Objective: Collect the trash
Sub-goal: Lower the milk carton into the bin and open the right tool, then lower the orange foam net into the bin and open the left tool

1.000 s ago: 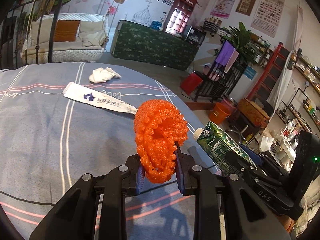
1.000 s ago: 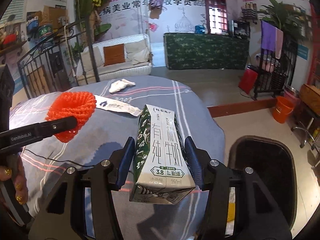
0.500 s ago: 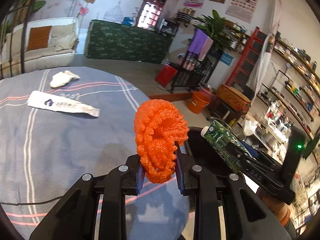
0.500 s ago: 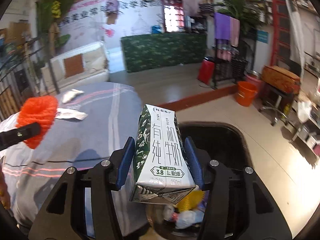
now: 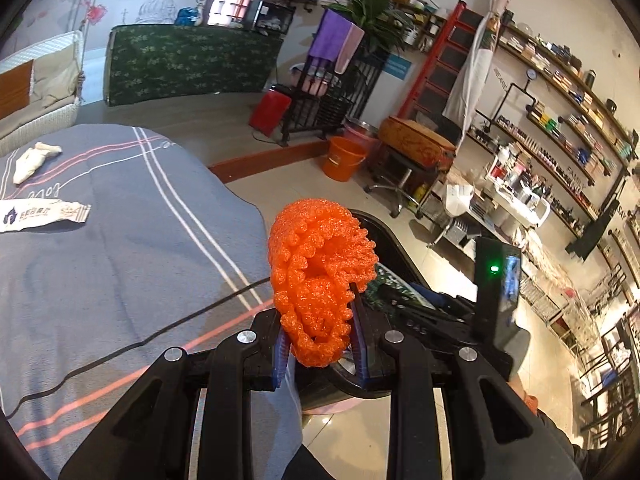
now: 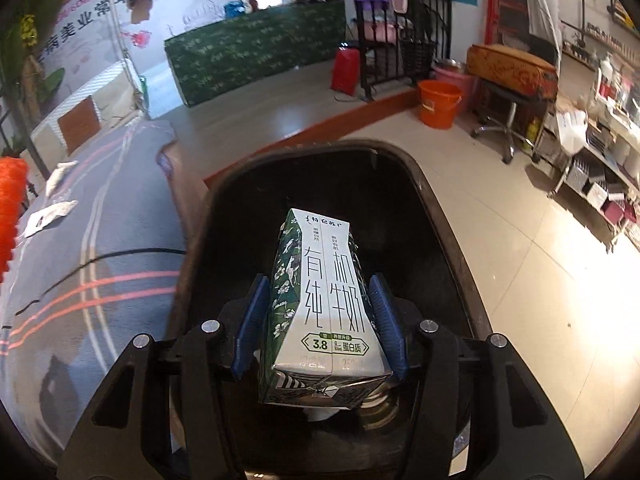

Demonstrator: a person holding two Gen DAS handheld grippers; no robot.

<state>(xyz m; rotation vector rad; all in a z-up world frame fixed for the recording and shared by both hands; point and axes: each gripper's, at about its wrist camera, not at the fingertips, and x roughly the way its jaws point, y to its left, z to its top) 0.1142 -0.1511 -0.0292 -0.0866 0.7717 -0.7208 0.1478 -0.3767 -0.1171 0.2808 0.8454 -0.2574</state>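
The milk carton [image 6: 324, 312] hid most of the black bin's [image 6: 440, 216] contents. In the left wrist view the orange foam net [image 5: 320, 276] covered nearly all of that carton. The white wrapper [image 5: 40, 214] was cut by the frame's edge, its print too small to read.

The right gripper [image 6: 320, 312] has swung off the bed [image 6: 100, 240] and now hangs over the black bin [image 6: 432, 184], which fills the middle of its frame; a second ago the bin sat only at the lower right. The carton [image 6: 324, 312] now has the bin's dark inside behind it instead of the bedcover. In the left wrist view the bed [image 5: 100, 260] has slid to the left half, the wrapper [image 5: 40, 214] and tissue [image 5: 34, 156] to the left edge, and the bin rim [image 5: 384, 236] now shows behind the orange net [image 5: 320, 280].
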